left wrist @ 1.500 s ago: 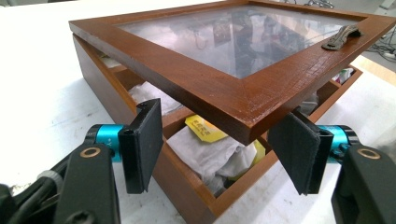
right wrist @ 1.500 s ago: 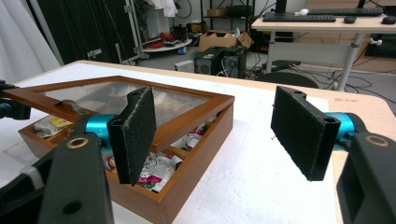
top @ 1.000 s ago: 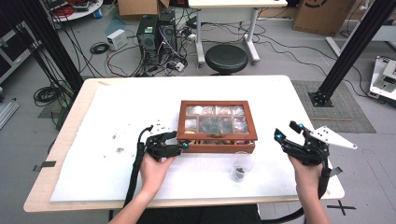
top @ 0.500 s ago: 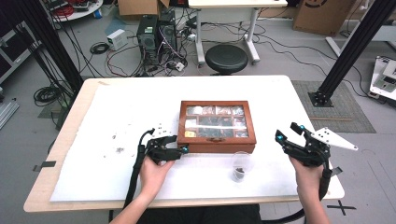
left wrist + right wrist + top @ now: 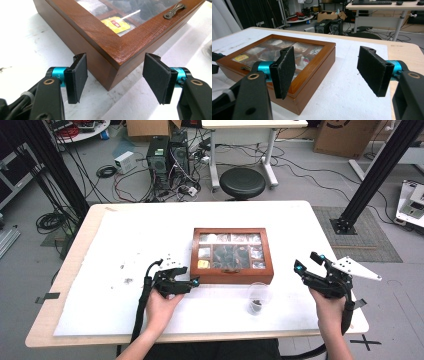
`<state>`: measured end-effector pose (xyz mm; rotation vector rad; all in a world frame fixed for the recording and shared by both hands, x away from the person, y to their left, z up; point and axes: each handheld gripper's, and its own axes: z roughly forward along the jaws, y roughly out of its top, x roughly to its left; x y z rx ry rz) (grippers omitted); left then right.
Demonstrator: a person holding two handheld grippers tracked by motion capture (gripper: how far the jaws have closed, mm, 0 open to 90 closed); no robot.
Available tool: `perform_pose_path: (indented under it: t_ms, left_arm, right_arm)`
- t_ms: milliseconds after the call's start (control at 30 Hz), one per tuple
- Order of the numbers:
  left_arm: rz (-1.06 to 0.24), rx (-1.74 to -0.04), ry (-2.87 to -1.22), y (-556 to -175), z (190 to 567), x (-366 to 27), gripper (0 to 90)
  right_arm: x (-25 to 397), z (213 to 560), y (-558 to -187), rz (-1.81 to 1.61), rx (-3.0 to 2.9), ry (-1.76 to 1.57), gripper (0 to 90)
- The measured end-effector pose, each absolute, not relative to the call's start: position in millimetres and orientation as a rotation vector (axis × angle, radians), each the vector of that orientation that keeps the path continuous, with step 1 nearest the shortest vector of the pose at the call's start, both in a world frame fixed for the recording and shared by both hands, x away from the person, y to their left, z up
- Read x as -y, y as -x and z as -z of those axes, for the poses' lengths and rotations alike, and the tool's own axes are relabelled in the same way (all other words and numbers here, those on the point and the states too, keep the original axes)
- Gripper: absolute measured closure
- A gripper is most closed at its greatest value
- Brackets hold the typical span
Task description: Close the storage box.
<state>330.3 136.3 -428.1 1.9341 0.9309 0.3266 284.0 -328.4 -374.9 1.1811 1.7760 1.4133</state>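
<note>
Left gripper (image 5: 115, 75) wide open, empty, straddling the wooden box (image 5: 117, 47) corner; if we close, pads may slip off.

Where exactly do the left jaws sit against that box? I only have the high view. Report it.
Observer: The left gripper is open. Its jaws straddle a near corner of the wooden box, one on each side, and neither pad touches the wood.
Operator: Check the lid's latch and tell me its state.
Observer: The metal latch lies flat on the lid's front frame, and the glass lid is down.
</note>
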Motion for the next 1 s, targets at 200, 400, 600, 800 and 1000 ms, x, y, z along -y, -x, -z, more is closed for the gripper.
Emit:
perform_pose_path:
  t_ms: [200,400,600,800,1000]
  left_arm:
    - [-0.374,-0.911,-1.867,-326.9,416.8,-156.2,34.9]
    - [-0.44,-0.894,-1.789,-322.7,400.3,-178.7,32.8]
    - [-0.524,-0.866,-1.745,-318.3,382.4,-199.5,31.0]
    - [-0.601,-0.856,-1.721,-313.2,371.5,-218.4,29.2]
    - [-0.616,-0.875,-1.701,-312.6,370.0,-227.8,29.0]
  right_arm:
    - [328.3,374.9,-285.0,-1.403,-1.782,-1.179,31.1]
    - [329.1,374.7,-284.6,-1.389,-1.787,-1.185,30.0]
    - [331.8,376.2,-286.7,-1.386,-1.799,-1.197,27.8]
    - [331.2,376.3,-289.3,-1.383,-1.817,-1.194,25.7]
    - [330.5,376.4,-289.9,-1.38,-1.825,-1.188,25.2]
